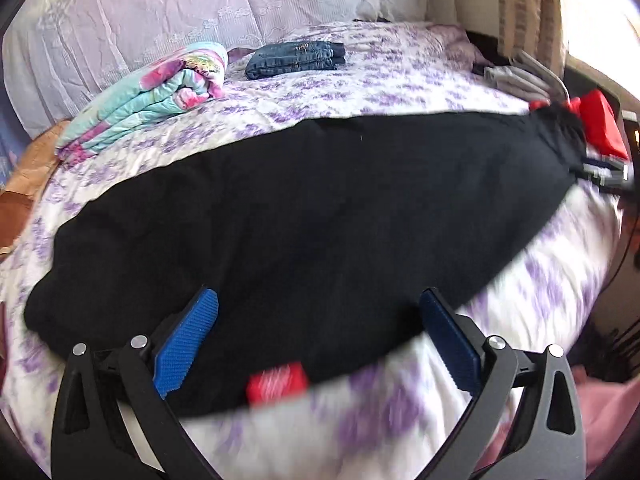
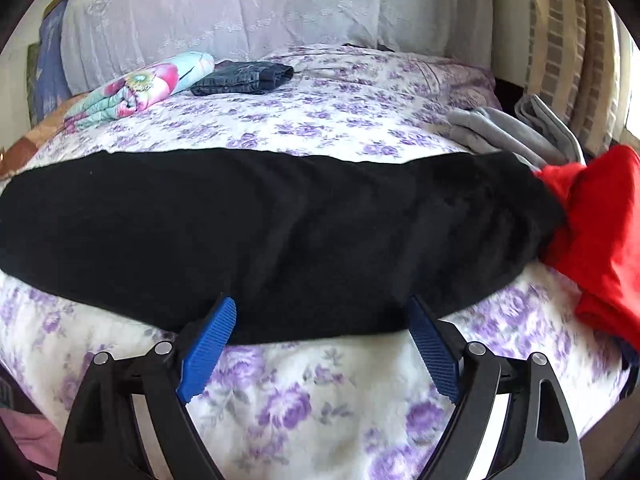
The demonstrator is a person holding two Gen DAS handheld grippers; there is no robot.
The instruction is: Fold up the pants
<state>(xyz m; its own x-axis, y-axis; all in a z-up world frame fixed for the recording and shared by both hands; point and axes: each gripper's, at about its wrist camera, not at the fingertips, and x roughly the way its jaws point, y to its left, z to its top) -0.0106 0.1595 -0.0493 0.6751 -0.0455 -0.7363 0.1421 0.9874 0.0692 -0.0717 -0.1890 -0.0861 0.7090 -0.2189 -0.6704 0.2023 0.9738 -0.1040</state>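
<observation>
Pants (image 2: 260,236) lie flat across floral bedspread (image 2: 320,120) beside curtains (image 2: 568,48).

Bright daylight from right; fisheye warp, blurred edges.

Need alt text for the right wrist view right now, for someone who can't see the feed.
The open right gripper hovers at the near edge of black pants laid flat across a purple-flowered bedspread, gripping nothing. A red garment and grey clothing lie at the pants' right end; folded jeans and a floral blanket sit farther back.
</observation>
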